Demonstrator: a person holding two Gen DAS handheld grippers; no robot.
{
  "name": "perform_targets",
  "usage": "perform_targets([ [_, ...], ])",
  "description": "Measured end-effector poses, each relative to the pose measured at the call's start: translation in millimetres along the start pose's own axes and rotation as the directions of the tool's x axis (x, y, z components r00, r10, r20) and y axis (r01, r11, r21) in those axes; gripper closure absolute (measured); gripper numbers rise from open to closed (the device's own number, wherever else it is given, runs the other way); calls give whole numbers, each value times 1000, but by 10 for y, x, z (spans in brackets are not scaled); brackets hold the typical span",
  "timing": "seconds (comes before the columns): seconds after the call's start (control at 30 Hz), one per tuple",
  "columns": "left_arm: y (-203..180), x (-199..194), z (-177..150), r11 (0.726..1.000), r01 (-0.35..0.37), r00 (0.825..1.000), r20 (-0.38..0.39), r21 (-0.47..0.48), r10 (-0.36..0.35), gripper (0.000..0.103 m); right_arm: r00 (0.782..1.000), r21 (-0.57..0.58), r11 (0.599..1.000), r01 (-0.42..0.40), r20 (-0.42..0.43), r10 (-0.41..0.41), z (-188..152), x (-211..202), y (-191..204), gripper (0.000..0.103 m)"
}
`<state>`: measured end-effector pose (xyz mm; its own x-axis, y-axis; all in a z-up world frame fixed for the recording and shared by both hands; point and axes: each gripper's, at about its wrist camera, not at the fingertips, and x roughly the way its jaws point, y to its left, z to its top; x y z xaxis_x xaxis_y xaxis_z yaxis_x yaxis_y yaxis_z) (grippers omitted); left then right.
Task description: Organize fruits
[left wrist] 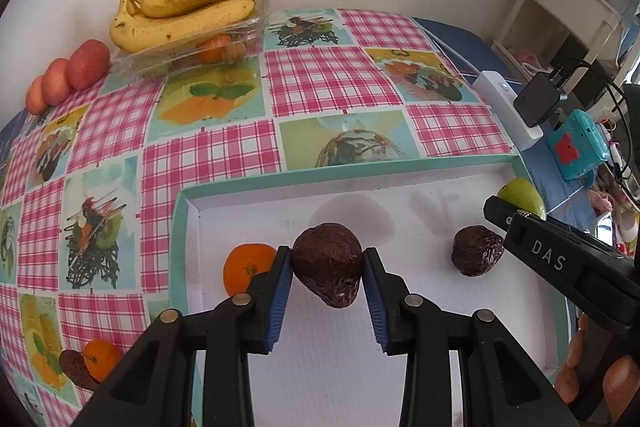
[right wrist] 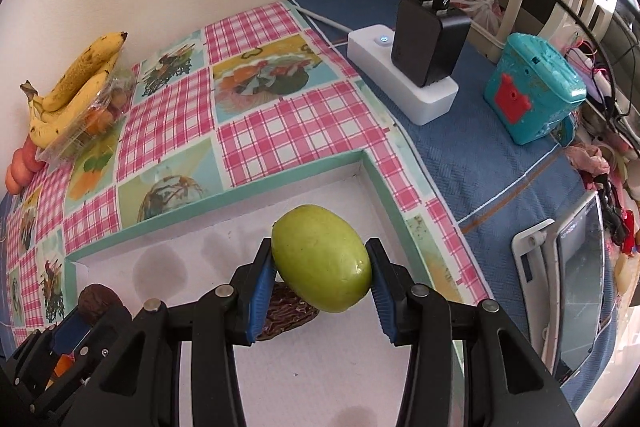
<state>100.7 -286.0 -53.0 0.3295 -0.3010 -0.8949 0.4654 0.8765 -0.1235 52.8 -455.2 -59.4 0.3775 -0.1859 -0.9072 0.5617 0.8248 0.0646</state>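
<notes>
A shallow white tray (left wrist: 188, 203) with a teal rim lies on the checked tablecloth. My left gripper (left wrist: 326, 267) is shut on a dark wrinkled avocado (left wrist: 327, 263) just above the tray floor. An orange (left wrist: 246, 267) rests in the tray beside its left finger, and a second wrinkled dark fruit (left wrist: 477, 250) lies to the right. My right gripper (right wrist: 322, 267) is shut on a green mango (right wrist: 322, 265) over the tray's (right wrist: 372, 163) far right corner, with a wrinkled dark fruit (right wrist: 286, 317) under it. The right gripper (left wrist: 496, 207) also enters the left wrist view.
Bananas (left wrist: 184, 7) lie on a clear plastic box (left wrist: 192, 51) of fruit by the wall, with red apples (left wrist: 86, 65) to its left. An orange (left wrist: 101, 359) and a dark fruit (left wrist: 74, 367) sit on the cloth outside the tray. A white power strip (right wrist: 400, 79) with a black charger and a teal box (right wrist: 532, 87) stand at right.
</notes>
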Motion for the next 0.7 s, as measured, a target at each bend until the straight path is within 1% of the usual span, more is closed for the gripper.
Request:
perform_targets([
  [0.33,-31,37,-7,1000,0,1000,-1,11,0,65,1000,7,1000,3,-23,-3,-38,151,29,57],
  [0.7,-10,53,0,1000,16,1000,-13,12,-16,65,1000,-7,1000,15,-17,-15,-29,157,59,57],
])
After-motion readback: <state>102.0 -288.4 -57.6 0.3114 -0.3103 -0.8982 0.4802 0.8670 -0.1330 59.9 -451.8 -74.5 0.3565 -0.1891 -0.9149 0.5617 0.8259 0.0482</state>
